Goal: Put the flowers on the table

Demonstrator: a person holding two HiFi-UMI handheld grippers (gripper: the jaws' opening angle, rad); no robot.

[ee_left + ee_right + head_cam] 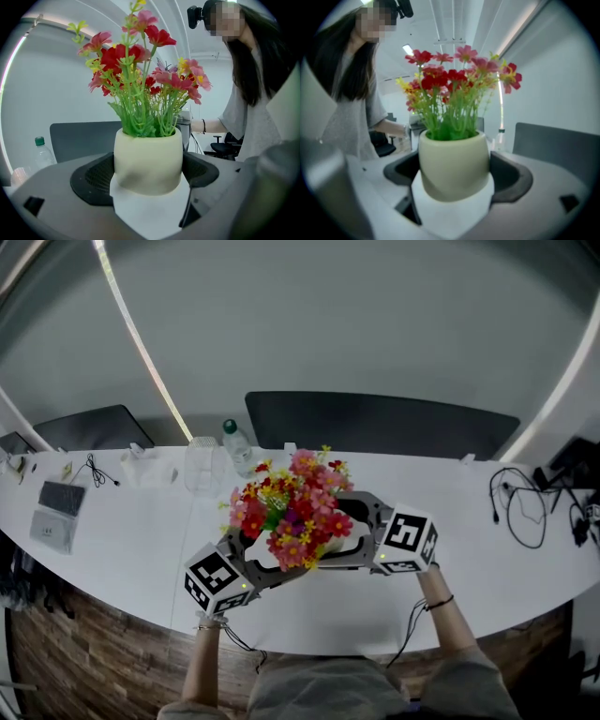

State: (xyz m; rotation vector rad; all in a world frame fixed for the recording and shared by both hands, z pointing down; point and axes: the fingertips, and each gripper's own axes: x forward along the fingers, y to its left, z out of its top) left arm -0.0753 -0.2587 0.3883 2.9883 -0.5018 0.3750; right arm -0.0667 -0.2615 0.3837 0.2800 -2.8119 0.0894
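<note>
While clamped between left gripper (255, 557) and right gripper (354, 535) over the curved white table (487, 568), lower the cream round pot (147, 161) of red-and-pink flowers (292, 507) upright, then release.

**Flowers** (295, 507): one bunch. Red, pink and yellow blooms on thin green stems with green leaves, packed close and standing upright in a pot (147, 159).

**Pot:** cream, smooth and rounded, drawn in slightly at the rim, upright.

**Position:** centre of the head view, above the white tabletop (131, 531), towards its lower edge in the frame.

**Hold:** the pot sits between the jaws of the left hand-held gripper (147, 176) and of the right hand-held gripper (453, 180). The dark jaws press against its sides.

**Base:** hidden under the blooms from above. Contact with the tabletop cannot be told.
</note>
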